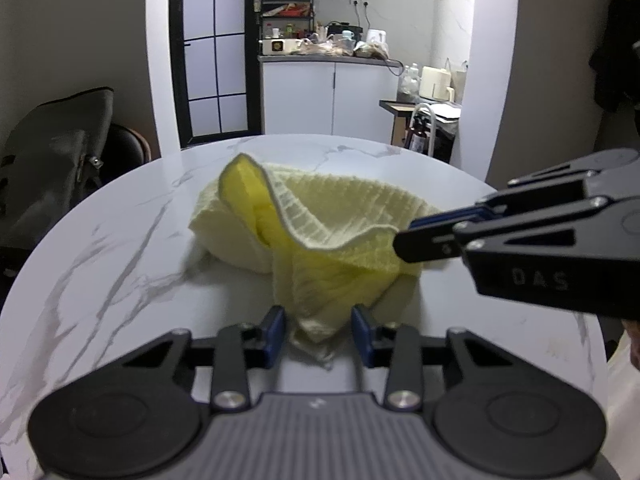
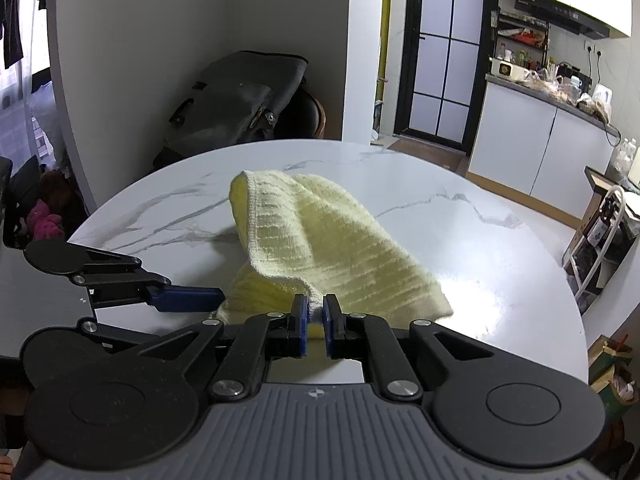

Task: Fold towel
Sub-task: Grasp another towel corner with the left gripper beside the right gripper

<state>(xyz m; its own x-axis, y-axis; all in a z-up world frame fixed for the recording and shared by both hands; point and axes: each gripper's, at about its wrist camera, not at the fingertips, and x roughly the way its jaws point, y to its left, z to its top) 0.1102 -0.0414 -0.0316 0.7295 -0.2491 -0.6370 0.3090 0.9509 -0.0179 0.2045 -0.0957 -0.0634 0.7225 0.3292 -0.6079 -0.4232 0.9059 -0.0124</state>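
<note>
While my right gripper [image 2: 315, 322] pinches the yellow towel [image 2: 320, 232] by one lifted edge over the marble table [image 2: 500, 240], my left gripper [image 1: 319, 330] stands open around a dangling corner — next, close there, then spread it flat.

Pale yellow towel [image 1: 320, 220] of soft, ribbed waffle-weave cloth. White marble-look worktop [image 1: 120, 240], smooth and glossy with grey veins. Both grippers, left gripper [image 1: 319, 334] and right gripper [image 2: 315, 330], are matt black plastic with silver metal screws.

One yellow towel [image 1: 328, 216], one round marble bench [image 1: 120, 232], two hand-held grippers, the left hand-held gripper [image 1: 319, 334] and the right hand-held gripper [image 2: 315, 324], one dark bag [image 2: 236, 96]
</note>
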